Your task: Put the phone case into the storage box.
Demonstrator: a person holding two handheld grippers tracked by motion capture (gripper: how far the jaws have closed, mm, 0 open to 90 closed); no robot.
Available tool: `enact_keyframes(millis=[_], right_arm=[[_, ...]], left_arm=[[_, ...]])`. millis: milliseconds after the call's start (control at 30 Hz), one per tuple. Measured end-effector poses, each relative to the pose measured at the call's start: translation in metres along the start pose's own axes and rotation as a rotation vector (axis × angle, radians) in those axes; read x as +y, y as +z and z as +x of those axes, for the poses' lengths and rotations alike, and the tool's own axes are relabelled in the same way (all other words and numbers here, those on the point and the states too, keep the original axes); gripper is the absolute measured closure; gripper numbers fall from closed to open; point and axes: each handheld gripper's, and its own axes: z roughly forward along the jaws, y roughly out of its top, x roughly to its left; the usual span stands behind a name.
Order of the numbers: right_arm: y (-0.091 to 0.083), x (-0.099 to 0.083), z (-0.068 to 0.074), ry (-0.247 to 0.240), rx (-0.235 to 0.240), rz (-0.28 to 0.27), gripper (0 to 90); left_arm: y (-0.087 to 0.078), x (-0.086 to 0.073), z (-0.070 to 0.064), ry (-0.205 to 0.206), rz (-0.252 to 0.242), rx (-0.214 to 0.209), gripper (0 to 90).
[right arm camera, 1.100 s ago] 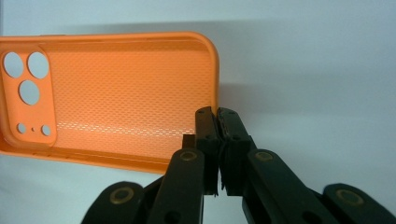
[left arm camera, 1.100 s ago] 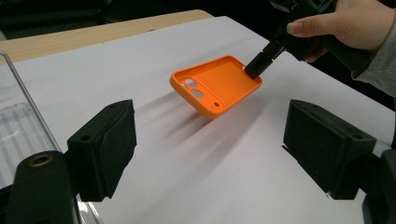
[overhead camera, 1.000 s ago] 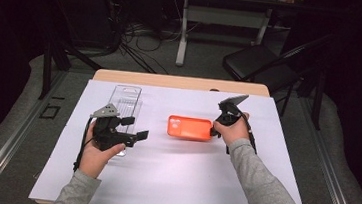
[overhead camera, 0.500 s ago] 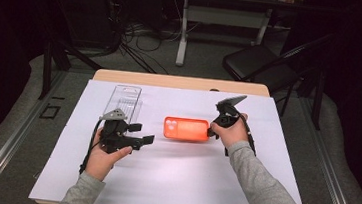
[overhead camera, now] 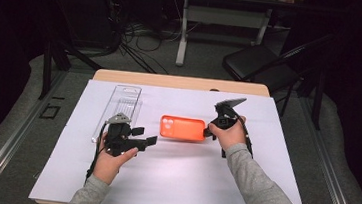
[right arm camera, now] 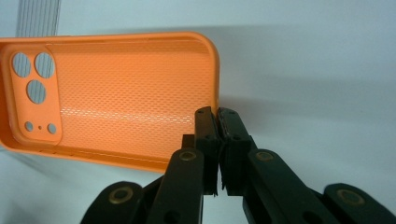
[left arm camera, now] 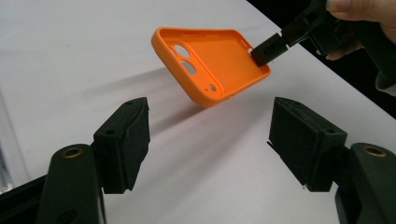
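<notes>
Orange phone case lifted toward the waiting left gripper

Nearest the person, the left gripper [overhead camera: 141, 137] has turned since a second ago to face across the table, its jaws spread wide and empty, aimed at the orange phone case [left arm camera: 212, 65]. Beyond it, the right gripper [right arm camera: 217, 122] has its jaws pinched shut on the end wall of the case opposite the camera cut-outs, and has carried it leftward over the white table cover [overhead camera: 177, 177]; the case now hangs tilted, clear of the surface, open side up. That closing gap suggests a handover or a two-handed hold is next, so the left jaws need to line up on the free end. Farther back, the clear plastic tray [overhead camera: 121, 101] lies untouched.
</notes>
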Motion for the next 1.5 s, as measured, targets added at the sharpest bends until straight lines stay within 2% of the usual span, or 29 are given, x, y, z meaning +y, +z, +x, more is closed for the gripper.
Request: enact_keyframes(millis=[167,267,467,633,733,1133,1167,1233,1400,1500], right_arm=[[0.000,-0.001,0.002,-0.006,-0.001,0.009,87.4],[0.000,-0.001,0.003,-0.006,-0.007,0.010,87.4],[0.000,-0.003,0.006,-0.013,0.003,0.007,87.4],[0.000,-0.004,0.007,-0.025,-0.001,0.015,87.4],[-0.001,-0.005,0.008,-0.030,0.006,0.013,87.4],[-0.001,-0.010,0.014,-0.065,0.015,0.019,87.4],[0.000,-0.011,0.015,-0.057,0.028,0.004,87.4],[-0.001,-0.011,0.016,-0.070,0.015,0.028,87.4],[0.000,-0.012,0.018,-0.074,0.024,0.020,87.4],[0.000,-0.013,0.019,-0.074,0.025,0.018,87.4]], left_arm=[[0.001,-0.001,0.000,-0.043,-0.015,-0.038,32.2],[0.001,-0.002,0.000,-0.061,-0.016,-0.041,34.9],[0.003,-0.006,0.004,-0.154,-0.028,-0.073,36.4],[0.002,-0.009,0.008,-0.224,-0.036,-0.071,40.8],[0.003,-0.010,0.010,-0.240,-0.027,-0.083,44.3],[0.008,-0.013,0.014,-0.304,-0.030,-0.090,44.5],[0.009,-0.014,0.015,-0.316,-0.030,-0.091,44.5],[0.009,-0.015,0.016,-0.331,-0.024,-0.097,44.5],[0.012,-0.014,0.018,-0.341,-0.030,-0.103,46.4],[0.016,-0.015,0.019,-0.352,-0.026,-0.121,49.5]])
